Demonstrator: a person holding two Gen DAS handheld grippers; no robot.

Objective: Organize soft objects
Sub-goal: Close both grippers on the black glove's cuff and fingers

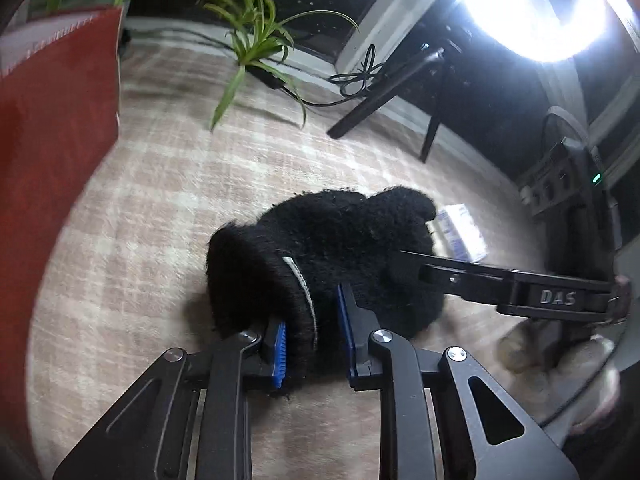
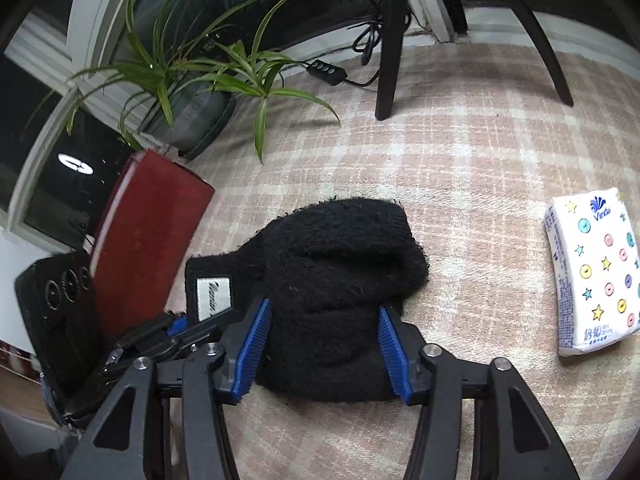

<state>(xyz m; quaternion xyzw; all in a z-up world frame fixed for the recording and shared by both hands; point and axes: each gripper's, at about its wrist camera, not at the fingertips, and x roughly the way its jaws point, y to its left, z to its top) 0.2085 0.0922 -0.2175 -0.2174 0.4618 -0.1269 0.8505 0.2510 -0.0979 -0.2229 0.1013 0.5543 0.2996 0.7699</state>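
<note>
One black knit hat (image 2: 336,280) on pink plaid rug (image 2: 480,160), beside potted plant (image 2: 192,80).

Blown-out lamp glare (image 1: 540,4), motion blur, fisheye-dark corners

A black fuzzy knit hat (image 1: 332,264) lies bunched on the checked rug, sagging and folded over on itself rather than spread flat. In the left wrist view it fills the middle of the frame, its cuffed rim toward 7 o'clock and its rounded crown toward 2 o'clock; a thin pale strip runs along the cuff edge. In the right wrist view the hat (image 2: 340,280) sits just below centre, crown toward 12 o'clock, with a flat cuff flap sticking out at 9 o'clock that carries a white sewn label with dark script. Its nap is shaggy, with loose fibres along the outline. Part of its near edge looks raised off the rug.
</note>
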